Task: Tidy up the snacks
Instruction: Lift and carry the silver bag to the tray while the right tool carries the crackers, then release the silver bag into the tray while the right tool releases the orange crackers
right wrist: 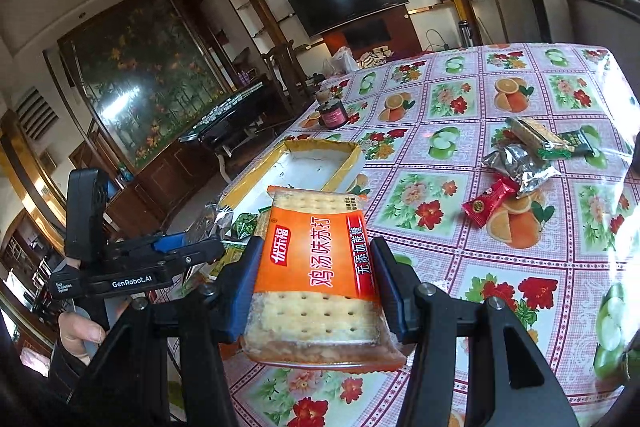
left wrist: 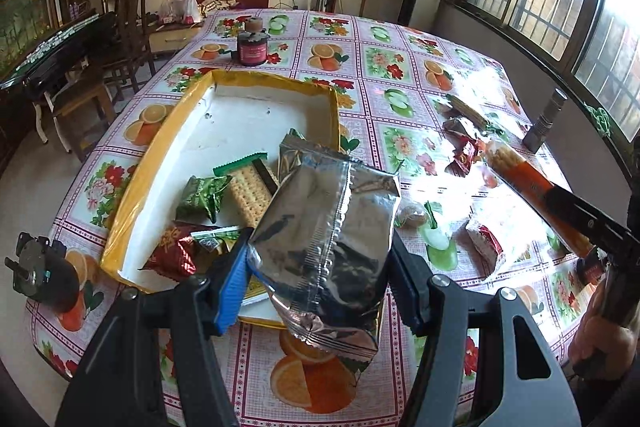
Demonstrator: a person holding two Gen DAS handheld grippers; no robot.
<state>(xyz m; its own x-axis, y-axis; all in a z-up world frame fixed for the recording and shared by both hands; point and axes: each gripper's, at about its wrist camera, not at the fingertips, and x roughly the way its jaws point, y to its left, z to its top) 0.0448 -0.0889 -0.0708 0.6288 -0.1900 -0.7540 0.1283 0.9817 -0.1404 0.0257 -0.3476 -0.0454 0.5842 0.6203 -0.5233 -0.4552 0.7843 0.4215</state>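
Left gripper (left wrist: 318, 267) nearest, fingers clamped on a crinkled silver foil snack bag (left wrist: 328, 231), bag held above the near edge of the shallow yellow-rimmed white tray (left wrist: 148, 167)

Right gripper (right wrist: 314, 291) fingers clamped on the sides of an orange-labelled clear pack of soda crackers (right wrist: 316, 275), held in the air over the surface just right of the tray; same pack visible from the left wrist view at far right

Already in the tray: green foil packet (left wrist: 202, 197), green-ended clear cracker pack (left wrist: 250, 187), dark red foil packet (left wrist: 176, 255), all at the near end; far end of tray bare

Still loose on the fruit-and-flower patterned plastic tablecloth (right wrist: 460, 107), well right of the tray: small red wrapped candy (right wrist: 486, 201), crumpled silver foil packet (right wrist: 520, 165), green-striped clear cracker pack (right wrist: 534, 135), dark green packet (right wrist: 578, 141) touching it, white-and-red wrapped snack (left wrist: 488, 247), small round brown snack (left wrist: 414, 215)

Dark red jar with a cork-coloured lid (left wrist: 252, 45) stands beyond the tray at the far side of the surface. Silver metal cylinder (left wrist: 546, 121) upright at the right edge near the window

A hand (right wrist: 80, 331) grips the left gripper's handle
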